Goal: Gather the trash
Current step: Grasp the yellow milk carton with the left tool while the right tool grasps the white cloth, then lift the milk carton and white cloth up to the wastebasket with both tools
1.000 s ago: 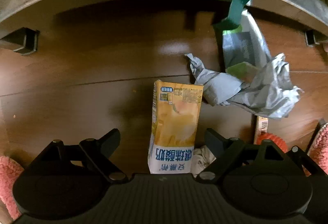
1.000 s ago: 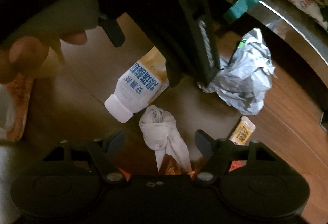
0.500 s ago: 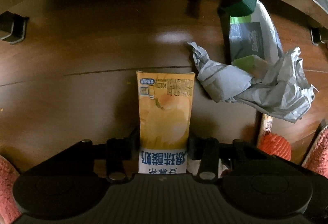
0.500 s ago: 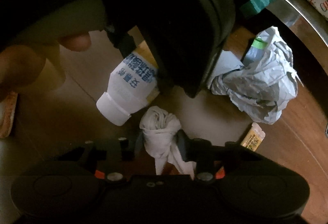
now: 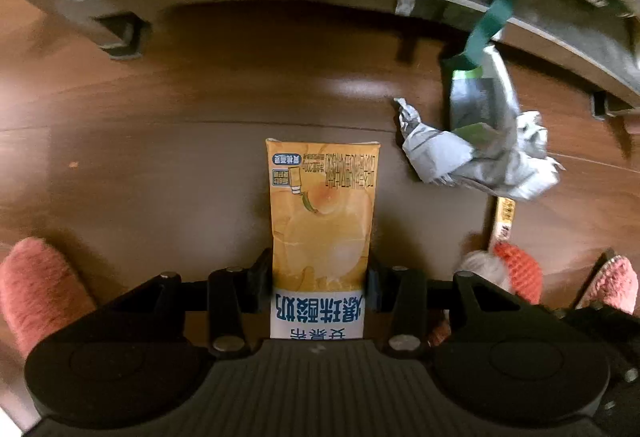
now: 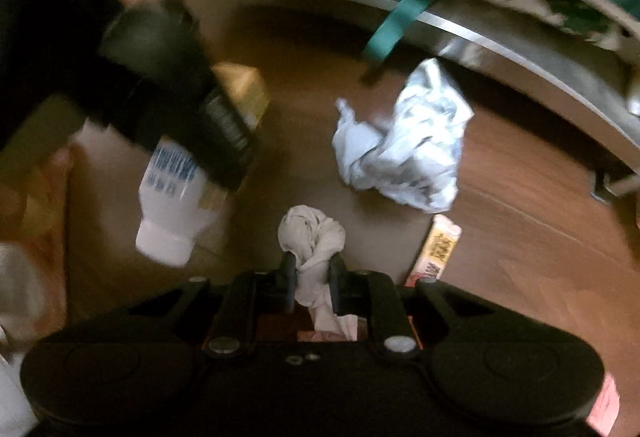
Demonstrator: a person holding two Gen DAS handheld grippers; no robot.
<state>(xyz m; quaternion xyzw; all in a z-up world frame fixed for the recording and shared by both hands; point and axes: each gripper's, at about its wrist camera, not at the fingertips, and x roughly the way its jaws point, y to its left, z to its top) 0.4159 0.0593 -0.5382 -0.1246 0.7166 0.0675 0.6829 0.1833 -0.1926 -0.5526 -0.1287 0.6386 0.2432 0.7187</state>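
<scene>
- Yogurt pouch (image 5: 320,221) – held between the left gripper (image 5: 318,287) pads, long axis running straight away from the gripper, white cap end (image 6: 164,245) near the camera, flat sealed end far.
- Left gripper clamped on the pouch's lower body, pointing down at the floor (image 5: 160,165).
- Twisted tissue (image 6: 312,241) sits between the right gripper (image 6: 313,283) pads, jaws closing on its narrow waist – knot end sticks out beyond the tips.
- Still on the floor: crumpled paper (image 6: 404,149) far right, small snack wrapper (image 6: 438,245) just right of the right gripper – right hand is nearer to both, I'd judge.

Wooden floor (image 5: 168,165) — pink slippers (image 5: 38,285)
</scene>
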